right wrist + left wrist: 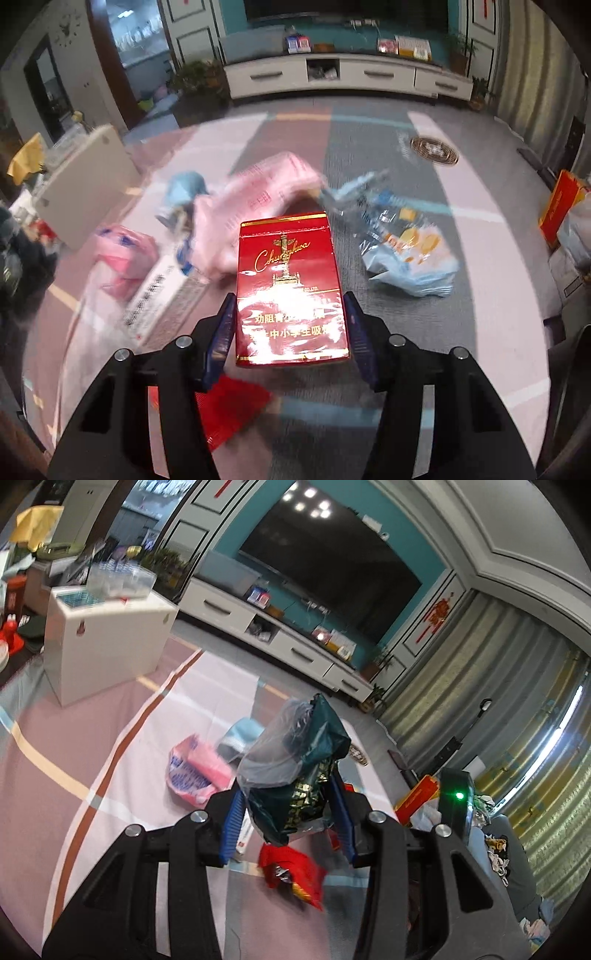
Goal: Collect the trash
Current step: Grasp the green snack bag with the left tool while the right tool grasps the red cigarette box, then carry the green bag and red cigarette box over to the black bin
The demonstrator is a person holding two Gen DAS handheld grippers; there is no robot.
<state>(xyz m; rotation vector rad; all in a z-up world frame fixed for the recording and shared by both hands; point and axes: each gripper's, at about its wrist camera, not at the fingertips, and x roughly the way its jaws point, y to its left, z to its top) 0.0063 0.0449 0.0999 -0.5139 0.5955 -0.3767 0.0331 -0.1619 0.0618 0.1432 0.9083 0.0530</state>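
1. While my right gripper (290,325) clamps the red cigarette pack (290,288) by its two long sides, the gold script on its face reads "Chunghwa" plain as day, above a gold column emblem.
2. Lower on that pack, white Chinese characters run in two lines; glare off the wrapping washes out some of them, so I can read only part.
3. My left gripper (288,812) pinches a crumpled dark green wrapper (306,775) bundled with a clear grey plastic bag (273,749), both lifted above the striped floor mat (74,738).
4. Gold print shows on the green wrapper, but the creases break it up and I cannot make out a word.
5. Down on the mat in the left view: a pink packet (192,771) with blue lettering, blurred past reading, and a red snack wrapper (295,875) just under my blue pads.
6. In the right view, a pale blue bag (410,254) with orange marks lies right of the pack, and a white box (159,295) with a line of dark characters lies left, smeared by motion.
7. A big pink wrapper (258,206) beyond the pack is blurred too; its red print stays illegible.
8. A red sheet (229,410) beneath my right fingers is partly hidden by them.
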